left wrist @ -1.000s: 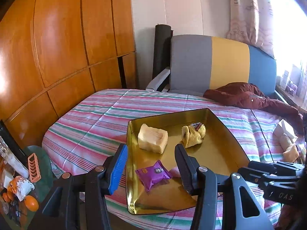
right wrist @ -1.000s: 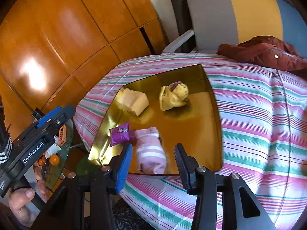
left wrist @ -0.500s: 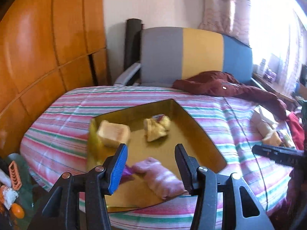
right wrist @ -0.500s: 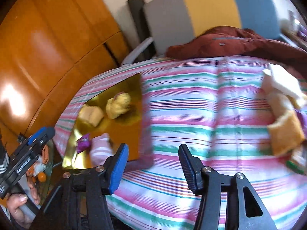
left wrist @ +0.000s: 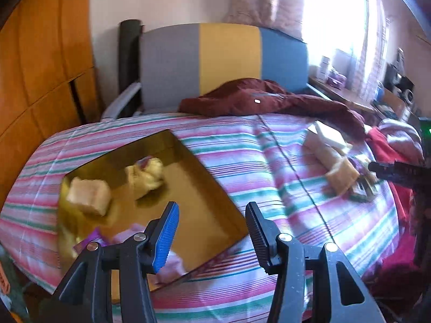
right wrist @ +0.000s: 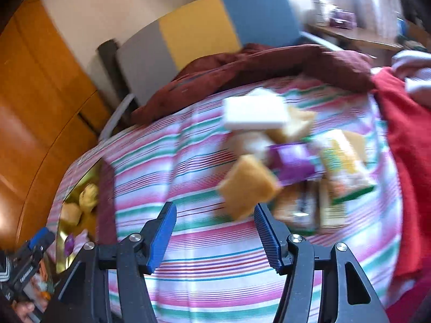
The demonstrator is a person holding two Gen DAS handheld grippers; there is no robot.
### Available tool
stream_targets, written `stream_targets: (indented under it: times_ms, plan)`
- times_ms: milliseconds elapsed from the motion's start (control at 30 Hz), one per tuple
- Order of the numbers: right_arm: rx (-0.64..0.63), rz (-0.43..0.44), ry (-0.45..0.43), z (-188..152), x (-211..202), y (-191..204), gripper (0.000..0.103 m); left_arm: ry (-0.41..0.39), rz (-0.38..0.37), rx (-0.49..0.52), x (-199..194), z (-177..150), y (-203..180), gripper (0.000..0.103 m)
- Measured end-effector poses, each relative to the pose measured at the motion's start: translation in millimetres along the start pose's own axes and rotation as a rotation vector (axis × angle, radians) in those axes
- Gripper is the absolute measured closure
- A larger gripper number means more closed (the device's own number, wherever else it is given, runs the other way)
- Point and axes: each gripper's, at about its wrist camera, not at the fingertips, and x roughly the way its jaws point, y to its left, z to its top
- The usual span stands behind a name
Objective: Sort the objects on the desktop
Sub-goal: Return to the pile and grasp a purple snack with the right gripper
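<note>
While its jaws are opening on nothing, the right gripper (right wrist: 214,231) lines up the yellow sponge block (right wrist: 249,187) at one o'clock; the left gripper (left wrist: 211,231) waits unclenched, empty, above the gold metal tray (left wrist: 204,210).

The left gripper (left wrist: 211,227) is a black plastic frame with two ribbed fingers: one pad bright blue (left wrist: 167,238), the other black (left wrist: 256,232). Silver screw heads sit at the finger pivots and on the frame arms. The right gripper (right wrist: 215,230) has the same black frame and silver screws, with blue ribbed pads (right wrist: 161,238) on both fingers. In the right wrist view the left gripper's side carries white lettering, and a striped sleeve (right wrist: 4,269) shows beside it.
</note>
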Motion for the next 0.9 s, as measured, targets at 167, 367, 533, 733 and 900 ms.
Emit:
stream_targets:
  times_ms: [167,367,533,733,900]
  plan:
    - [0.052,-0.029,-0.001,12.0,3.0,-29.4,0.042,0.006,-0.063,0.062,8.0,4.5,-27.9,0.05]
    - [0.034,-0.057,0.021,34.2,25.1,-45.4,0.042,0.042,-0.122,0.089,21.3,6.2,-48.7,0.041]
    - [-0.012,-0.083,0.05,47.8,50.1,-48.0,0.042,0.065,-0.162,0.106,31.1,6.7,-60.0,0.041]
    - [-0.061,-0.109,0.092,52.7,75.6,-50.1,0.042,0.089,-0.222,0.189,47.9,11.4,-87.1,0.041]
    - [-0.082,-0.102,0.119,51.8,85.7,-54.2,0.046,0.098,-0.289,0.271,63.0,18.5,-115.7,0.039]
